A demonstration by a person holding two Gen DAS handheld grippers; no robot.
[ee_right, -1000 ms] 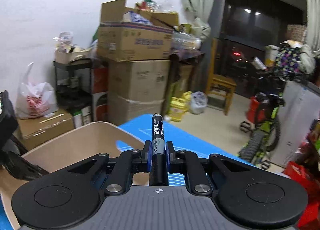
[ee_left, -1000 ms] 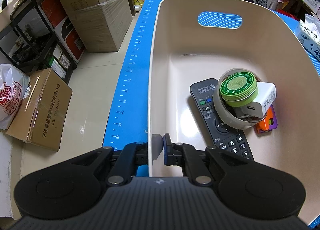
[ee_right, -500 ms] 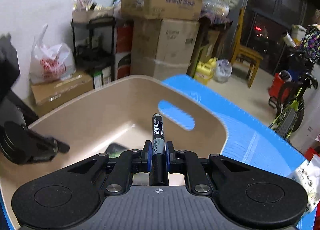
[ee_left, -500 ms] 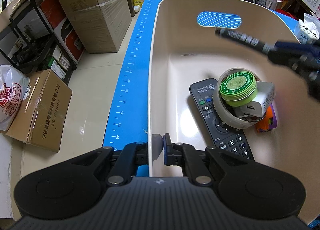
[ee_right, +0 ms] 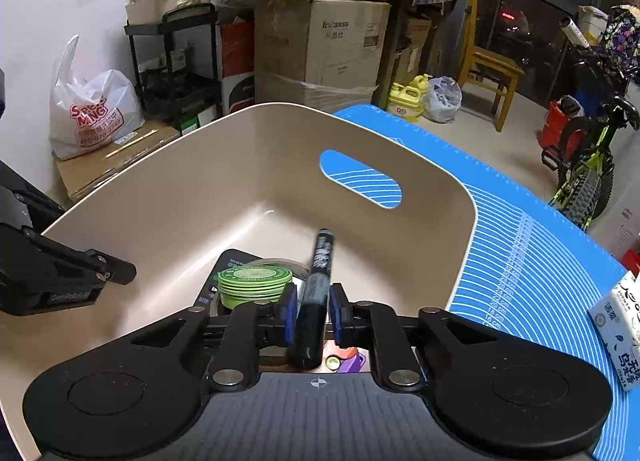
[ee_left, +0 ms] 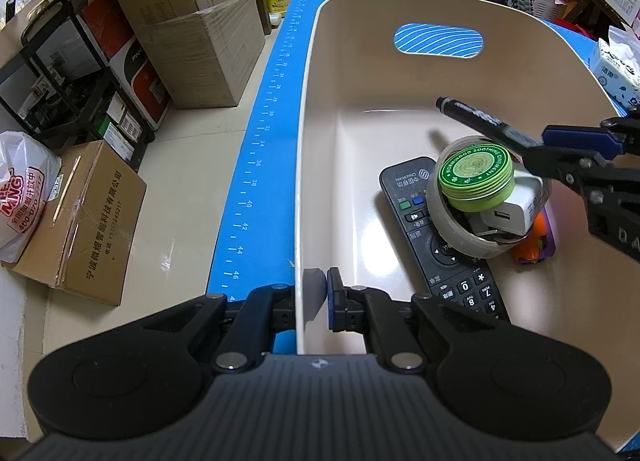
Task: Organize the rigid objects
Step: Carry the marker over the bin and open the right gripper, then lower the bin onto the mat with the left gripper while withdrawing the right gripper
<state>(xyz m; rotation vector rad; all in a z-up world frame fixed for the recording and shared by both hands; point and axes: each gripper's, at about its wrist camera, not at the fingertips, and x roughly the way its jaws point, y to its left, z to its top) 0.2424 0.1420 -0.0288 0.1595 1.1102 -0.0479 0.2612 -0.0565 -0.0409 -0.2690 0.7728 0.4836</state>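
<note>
At the basin's [ee_left: 304,141] nearest left wall, the left gripper [ee_left: 320,293] is clamped on the rim, with one pad outside the beige wall and the blue pad inside, both pressed against it.

Over the basin's near right side, the right gripper [ee_right: 313,313] has its blue pads slightly parted around the black marker [ee_right: 320,261]. A thin gap shows between the barrel and the right pad, so the grip looks let go rather than clenched. The marker's butt end sits between the fingers and its body is blurred. Its long axis runs forward from the gripper, leaning a little to the right, with the capped tip pointing toward the basin's far wall and down toward its floor. In the left wrist view, the same marker [ee_left: 476,117] slants from the right gripper [ee_left: 580,141] up and left across the basin's interior, above the things inside it.

Just below the marker on the basin floor, a green round tin [ee_left: 474,177] lies in a pale bowl [ee_left: 448,229] beside a white charger [ee_left: 512,209]. The bowl rests on a black remote [ee_left: 404,189], and an orange and purple object [ee_left: 536,245] lies on the bowl's right.

Farther in, the basin floor is bare up to the far wall with its handle slot [ee_left: 438,41]. The basin stands on a blue ruled mat [ee_left: 264,165].
</note>
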